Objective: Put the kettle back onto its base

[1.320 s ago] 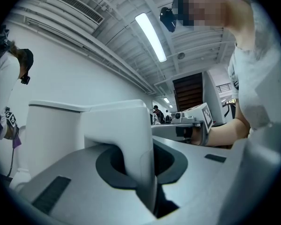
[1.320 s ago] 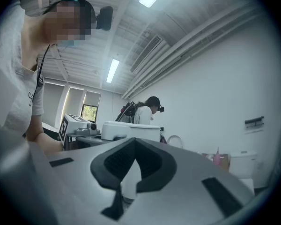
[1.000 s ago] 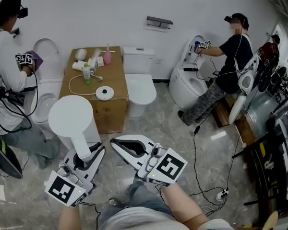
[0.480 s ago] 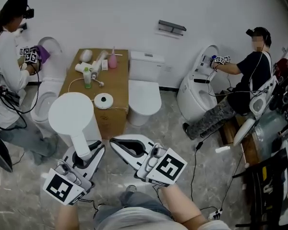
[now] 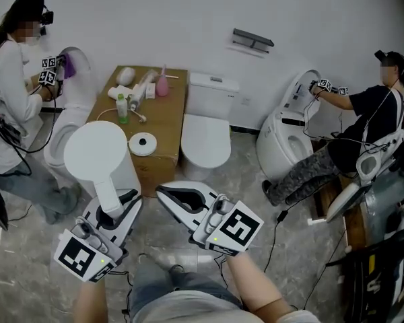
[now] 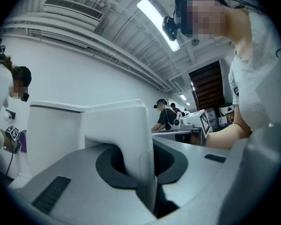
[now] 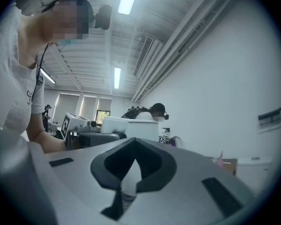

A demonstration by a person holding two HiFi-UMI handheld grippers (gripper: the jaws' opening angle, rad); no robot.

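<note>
White kettle (image 5: pixel 97 160): handle pinched by left gripper (image 5: pixel 114 206)
Right gripper (image 5: pixel 163 194): jaws pressed together, empty, beside kettle
Base (image 5: pixel 143 144): ahead of both grippers, on box (image 5: pixel 165 116)

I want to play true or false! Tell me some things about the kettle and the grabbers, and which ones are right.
1. The left gripper holds the white kettle by its handle. True.
2. The kettle sits on its round base. False: the base lies bare on the brown box, and the kettle is held apart from it.
3. The right gripper carries a bottle. False: its jaws are together with nothing between them.
4. A pink bottle stands on the brown box. True.
5. A white toilet stands beside the box. True.
</note>
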